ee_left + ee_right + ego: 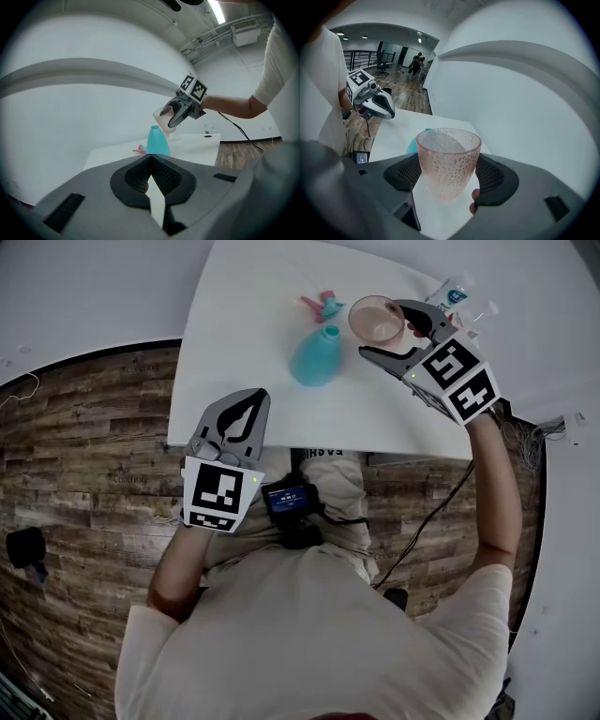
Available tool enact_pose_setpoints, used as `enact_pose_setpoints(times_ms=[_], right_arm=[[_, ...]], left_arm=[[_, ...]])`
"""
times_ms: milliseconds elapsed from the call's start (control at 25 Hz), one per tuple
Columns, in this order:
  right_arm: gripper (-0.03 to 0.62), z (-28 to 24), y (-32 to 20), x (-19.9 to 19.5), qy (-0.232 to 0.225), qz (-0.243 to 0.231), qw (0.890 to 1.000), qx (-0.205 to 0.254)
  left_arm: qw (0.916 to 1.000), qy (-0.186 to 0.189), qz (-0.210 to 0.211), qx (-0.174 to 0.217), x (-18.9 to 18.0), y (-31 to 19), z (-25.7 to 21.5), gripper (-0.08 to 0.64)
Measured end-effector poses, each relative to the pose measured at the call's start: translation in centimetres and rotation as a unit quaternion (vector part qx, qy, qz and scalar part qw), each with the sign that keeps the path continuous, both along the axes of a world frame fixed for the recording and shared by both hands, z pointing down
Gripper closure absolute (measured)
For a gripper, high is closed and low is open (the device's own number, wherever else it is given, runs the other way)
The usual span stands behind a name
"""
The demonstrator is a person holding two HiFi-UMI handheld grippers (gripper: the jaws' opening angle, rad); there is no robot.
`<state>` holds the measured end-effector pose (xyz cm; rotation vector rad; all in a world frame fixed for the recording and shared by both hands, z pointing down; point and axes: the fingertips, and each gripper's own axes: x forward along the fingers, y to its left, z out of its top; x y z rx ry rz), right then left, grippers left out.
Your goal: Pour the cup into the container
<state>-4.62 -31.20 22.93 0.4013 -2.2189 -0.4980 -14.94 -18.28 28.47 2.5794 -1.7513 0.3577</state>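
- The cup (pixel 447 161) is pink and bumpy. It sits between the two fingers (pixel 494 176) of the right gripper (pixel 449 182), which squeeze it on both sides, so it cannot slip.
- The fingers hold the cup low down. That leaves the rim free for pouring.
- The cup is up in the air, not on the table (pixel 244 324). It looks close to upright, so I think the pour has not begun.
- I cannot tell if anything is inside the cup.
- The blue bottle (pixel 316 357) is the thing to pour into. It stands on the table, below the right fingers and a little to their left side. Its small mouth is open at the top.
- A pink spray top (pixel 323 306) lies on the table just beside the bottle. It is probably off so the drink can go in.
- The left gripper (pixel 150 161) has its fingers (pixel 136 176) closed together with nothing between them. It hangs well apart from the bottle, near the table's edge, likely to keep out of the way.
- Next, the cup's rim must come right over the bottle's mouth. The mouth is narrow, so a quick tip could spill.
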Motion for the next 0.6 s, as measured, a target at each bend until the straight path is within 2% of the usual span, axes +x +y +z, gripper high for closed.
enact_pose_setpoints(times_ms=[600], right_arm=[[0.232, 0.3, 0.0, -0.4, 0.036, -0.010, 0.999, 0.027]], left_arm=[[0.9997, 0.004, 0.018, -0.013, 1.9, -0.5, 0.4, 0.549]])
